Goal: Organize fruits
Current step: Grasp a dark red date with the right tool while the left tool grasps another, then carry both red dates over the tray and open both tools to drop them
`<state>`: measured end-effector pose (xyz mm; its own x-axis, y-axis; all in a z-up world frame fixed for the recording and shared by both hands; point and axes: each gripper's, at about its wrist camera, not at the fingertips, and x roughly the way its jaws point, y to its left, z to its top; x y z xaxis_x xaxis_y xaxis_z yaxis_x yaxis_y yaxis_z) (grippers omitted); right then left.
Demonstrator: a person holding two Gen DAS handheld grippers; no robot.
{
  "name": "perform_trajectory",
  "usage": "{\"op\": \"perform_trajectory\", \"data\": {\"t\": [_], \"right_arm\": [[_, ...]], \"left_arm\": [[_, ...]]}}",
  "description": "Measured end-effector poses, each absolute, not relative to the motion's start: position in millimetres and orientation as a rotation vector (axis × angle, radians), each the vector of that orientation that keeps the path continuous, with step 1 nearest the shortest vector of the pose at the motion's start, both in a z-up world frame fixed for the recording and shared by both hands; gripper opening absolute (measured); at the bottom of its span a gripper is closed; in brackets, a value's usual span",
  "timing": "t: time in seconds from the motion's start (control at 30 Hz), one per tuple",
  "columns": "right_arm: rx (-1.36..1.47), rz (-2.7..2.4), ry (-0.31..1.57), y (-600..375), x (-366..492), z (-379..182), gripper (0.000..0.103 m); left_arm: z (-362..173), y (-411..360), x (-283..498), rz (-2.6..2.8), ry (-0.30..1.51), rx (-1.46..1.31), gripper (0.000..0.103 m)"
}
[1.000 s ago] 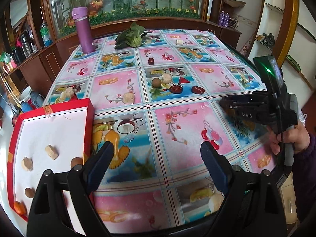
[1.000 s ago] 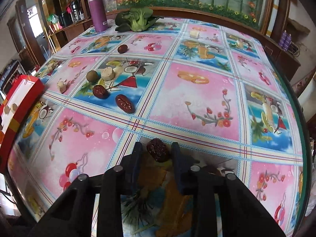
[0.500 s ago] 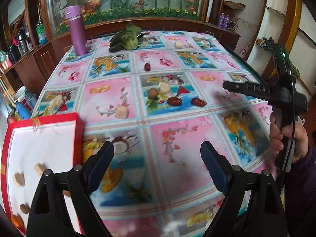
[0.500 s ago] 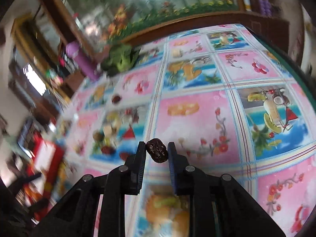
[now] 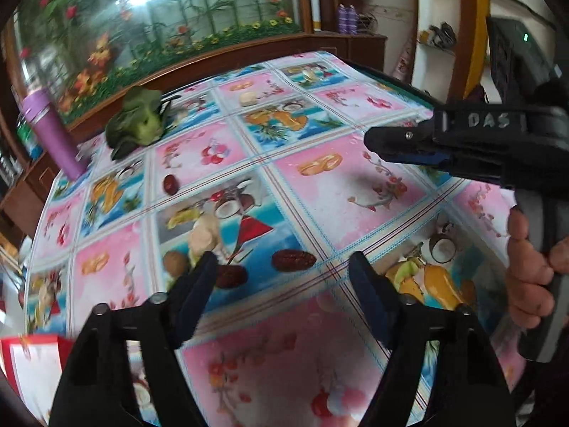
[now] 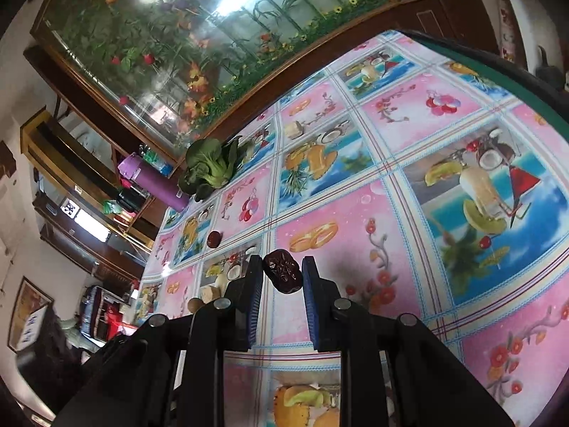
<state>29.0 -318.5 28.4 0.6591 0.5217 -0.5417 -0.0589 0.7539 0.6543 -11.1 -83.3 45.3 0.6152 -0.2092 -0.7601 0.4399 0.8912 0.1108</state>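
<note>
Our right gripper (image 6: 282, 275) is clenched on a dark red date (image 6: 282, 274), holding it in the air above the table (image 6: 409, 195), well inside its edges. Our left gripper (image 5: 284, 279) hangs released, jaws wide apart, over two more dates (image 5: 293, 260) lying near the table's middle; a red box (image 5: 21, 363) shows at its near left corner.

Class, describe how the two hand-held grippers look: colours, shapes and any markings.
Left hand-held gripper: black frame, two flat tapered fingers, silver screws. Right hand-held gripper: black, blue pads, "DAS" handwritten on its side, a small green light, and a grey handle.
</note>
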Motion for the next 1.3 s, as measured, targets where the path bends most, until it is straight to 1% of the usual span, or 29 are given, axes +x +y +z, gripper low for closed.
{"op": "perform_trajectory", "data": {"t": [0.13,0.17,0.23,0.37,0.5,0.63,0.93,1.13,1.3], "right_arm": [[0.681,0.352,0.812,-323,29,26,0.021],[0.682,0.351,0.81,-323,28,26,0.021],[0.682,0.345,0.803,-323,27,27,0.021],[0.684,0.35,0.799,-322,28,28,0.021],[0.674,0.346,0.804,-319,27,27,0.021],[0.626,0.324,0.786,-314,25,30,0.021],[0.566,0.275,0.753,-312,24,34,0.021],[0.476,0.267,0.707,-302,20,40,0.021],[0.359,0.252,0.624,-288,10,49,0.021]], "left_arm": [[35,-95,1,-0.431,0.856,0.364,0.059],[33,-98,3,-0.446,0.862,0.377,0.059],[27,-103,7,-0.442,0.881,0.401,0.052],[15,-104,14,-0.457,0.924,0.373,0.048],[13,-98,19,-0.485,0.944,0.27,0.033],[12,-96,16,-0.484,0.923,0.248,0.031],[15,-90,16,-0.463,0.927,0.167,0.031],[44,-66,-15,-0.45,0.857,0.083,0.031],[73,-28,-65,-0.391,0.801,0.034,0.031]]}}
